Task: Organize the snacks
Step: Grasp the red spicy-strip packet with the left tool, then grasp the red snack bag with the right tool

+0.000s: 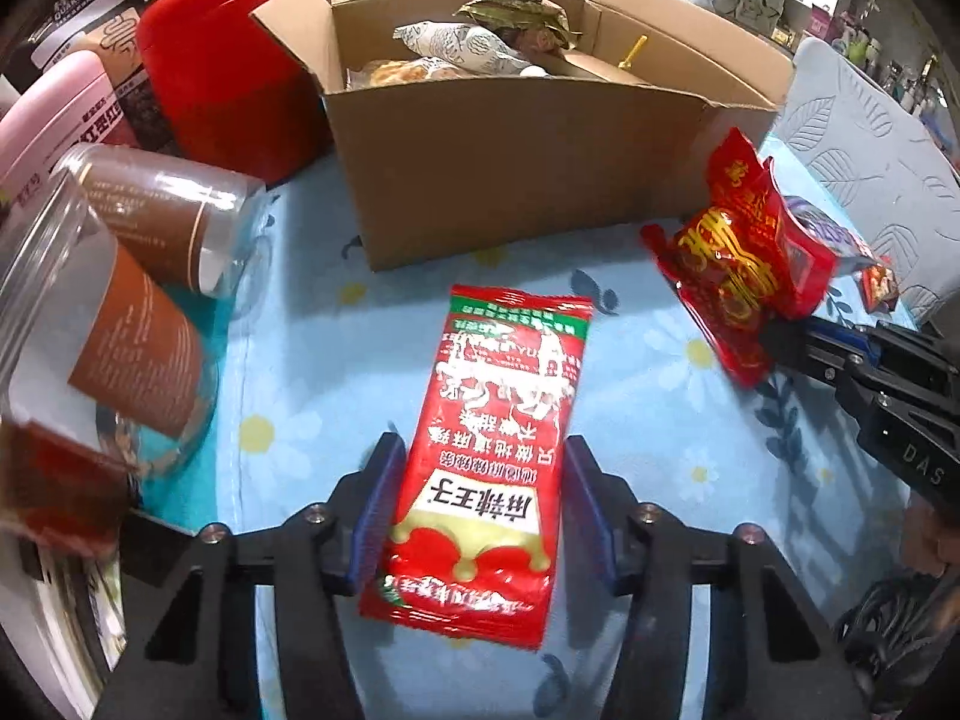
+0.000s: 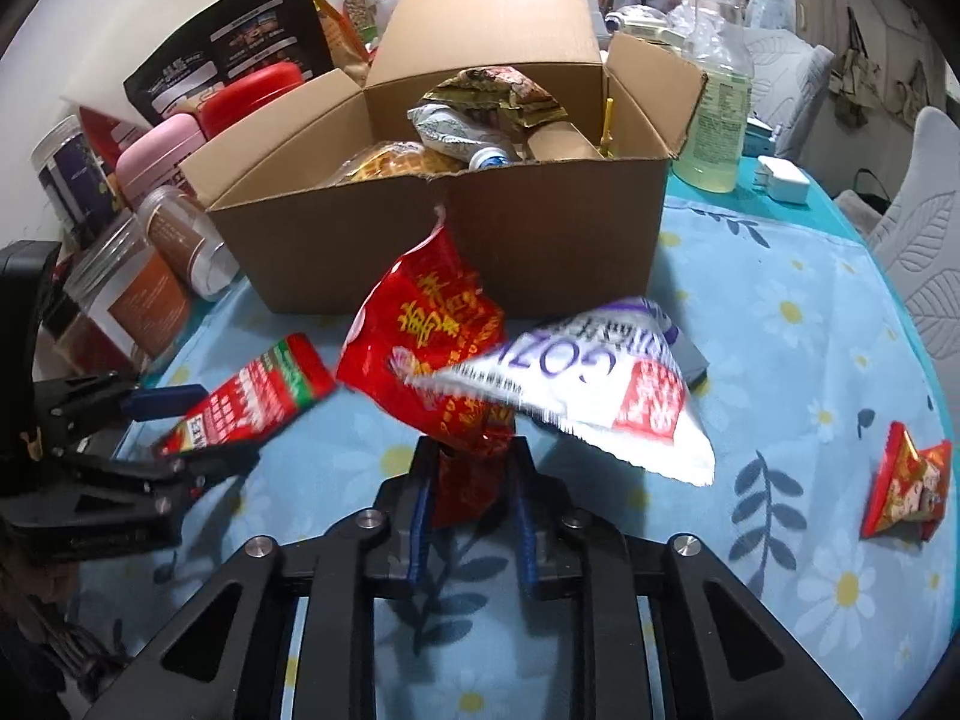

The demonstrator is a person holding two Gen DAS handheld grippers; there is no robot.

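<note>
A long red snack packet (image 1: 498, 420) with white print lies lengthwise between the blue pads of my left gripper (image 1: 483, 441), which press on its two long edges. From the right wrist view the same packet (image 2: 246, 396) sits tilted in the left gripper (image 2: 198, 426). My right gripper (image 2: 474, 444) is shut on the lower end of a crinkled red-and-gold snack bag (image 2: 432, 336), held above the cloth. A white-and-purple packet (image 2: 600, 384) hangs blurred against that bag; I cannot tell whether it is pinched too. An open cardboard box (image 2: 540, 240) with several snacks stands just behind.
Clear jars (image 1: 162, 216) with brown labels, a red canister (image 1: 222, 78) and a pink one crowd the left of the box. A bottle (image 2: 717, 114) and white charger (image 2: 780, 180) stand at its right. A small red packet (image 2: 906, 486) lies on the floral blue tablecloth (image 2: 810, 360).
</note>
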